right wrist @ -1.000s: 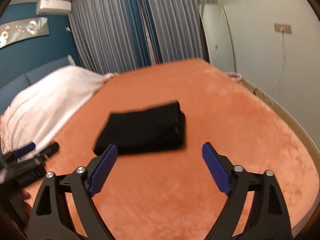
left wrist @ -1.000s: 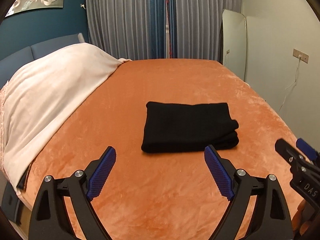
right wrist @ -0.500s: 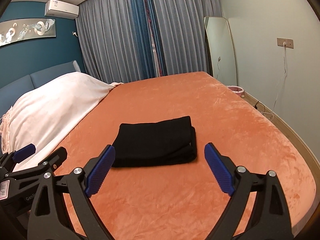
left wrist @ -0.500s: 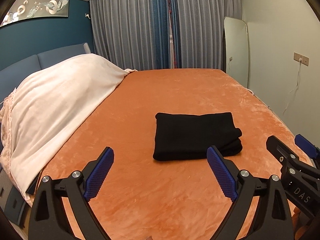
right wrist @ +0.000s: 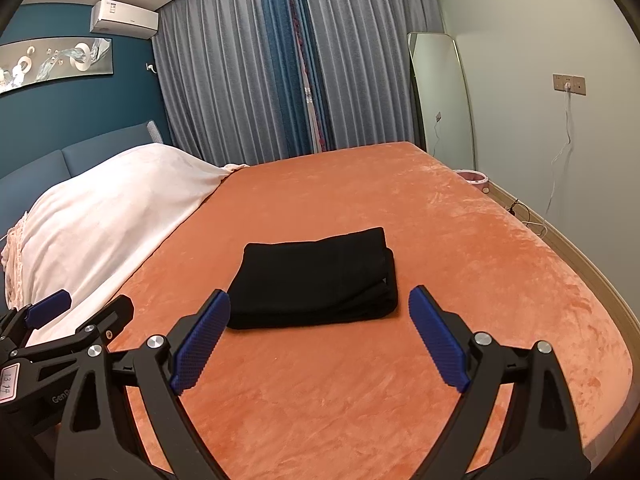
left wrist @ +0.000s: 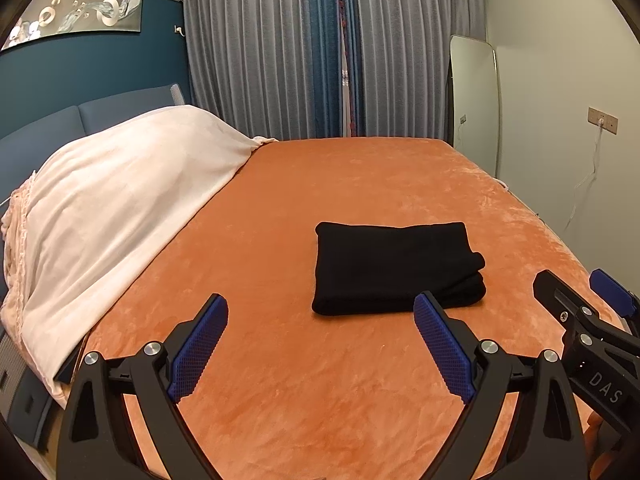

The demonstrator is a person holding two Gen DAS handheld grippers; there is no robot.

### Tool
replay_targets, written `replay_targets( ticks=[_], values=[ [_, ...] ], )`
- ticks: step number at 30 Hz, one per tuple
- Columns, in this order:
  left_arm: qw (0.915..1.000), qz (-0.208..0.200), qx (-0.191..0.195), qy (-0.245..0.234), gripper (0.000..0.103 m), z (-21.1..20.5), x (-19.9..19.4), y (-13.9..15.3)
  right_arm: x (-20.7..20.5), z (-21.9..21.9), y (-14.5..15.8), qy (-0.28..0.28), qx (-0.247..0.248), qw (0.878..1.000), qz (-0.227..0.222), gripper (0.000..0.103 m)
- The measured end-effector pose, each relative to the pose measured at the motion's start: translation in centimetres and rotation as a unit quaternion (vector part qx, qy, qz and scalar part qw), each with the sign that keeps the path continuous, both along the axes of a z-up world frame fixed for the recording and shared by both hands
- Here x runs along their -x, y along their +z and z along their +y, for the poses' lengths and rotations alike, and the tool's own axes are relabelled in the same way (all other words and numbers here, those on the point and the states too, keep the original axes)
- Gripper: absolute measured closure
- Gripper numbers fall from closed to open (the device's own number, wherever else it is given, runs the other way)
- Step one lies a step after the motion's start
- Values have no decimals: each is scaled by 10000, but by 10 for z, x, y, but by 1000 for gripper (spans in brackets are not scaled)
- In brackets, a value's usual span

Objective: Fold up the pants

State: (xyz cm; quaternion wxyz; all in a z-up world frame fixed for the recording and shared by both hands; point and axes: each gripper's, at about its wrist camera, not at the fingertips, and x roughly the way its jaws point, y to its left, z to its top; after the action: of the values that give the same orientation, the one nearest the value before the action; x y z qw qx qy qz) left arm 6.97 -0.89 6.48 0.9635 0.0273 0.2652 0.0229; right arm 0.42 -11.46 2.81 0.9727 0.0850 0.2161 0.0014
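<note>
- Left claw (left wrist: 320, 344) was spread wide, nothing btwn its blue pads (left wrist: 198, 354), hanging above the orange bed cover (left wrist: 320, 400) w/o touching it.
- Right claw (right wrist: 318, 334) was likewise wide open and empty, also up off the bed.
- Black pants (left wrist: 394, 266) lay folded into a compact rectangular stack, flat on the bed cover, ahead of both claws and apart from them.
- From the left claw the pants sat ahead and to the right; the right-side pad overlapped the stack's near edge in view only, no contact visible.
- From the right claw the pants (right wrist: 316, 276) sat straight ahead, roughly centred btwn the fingers; the left-side pad (right wrist: 200, 344) overlapped the near left corner in view only.
- Stacked layers showed at the pants' right end; top surface looked smooth.
- Right claw also showed at the right edge of the left wrist view (left wrist: 582, 306), beside the left claw; left claw showed at the left edge of the right wrist view (right wrist: 82, 308).
- White blanket (left wrist: 120, 208) was heaped over the bed's head end, ahead-left of both claws, well apart from the pants.
- Grey-blue curtains (right wrist: 280, 80) hung far ahead; a mirror (right wrist: 442, 100) leaned on the wall ahead-right.
- AC unit (right wrist: 124, 16) and a wall picture (right wrist: 56, 62) sat high on the teal wall, ahead-left.
</note>
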Motion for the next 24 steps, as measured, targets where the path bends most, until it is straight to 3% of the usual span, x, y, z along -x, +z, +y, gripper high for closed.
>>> replay_targets(
  ticks=[24],
  values=[
    [10000,-33,-6,76,11,0,8,-1,6,3,-2,33,-72,10000,22,14]
  ],
)
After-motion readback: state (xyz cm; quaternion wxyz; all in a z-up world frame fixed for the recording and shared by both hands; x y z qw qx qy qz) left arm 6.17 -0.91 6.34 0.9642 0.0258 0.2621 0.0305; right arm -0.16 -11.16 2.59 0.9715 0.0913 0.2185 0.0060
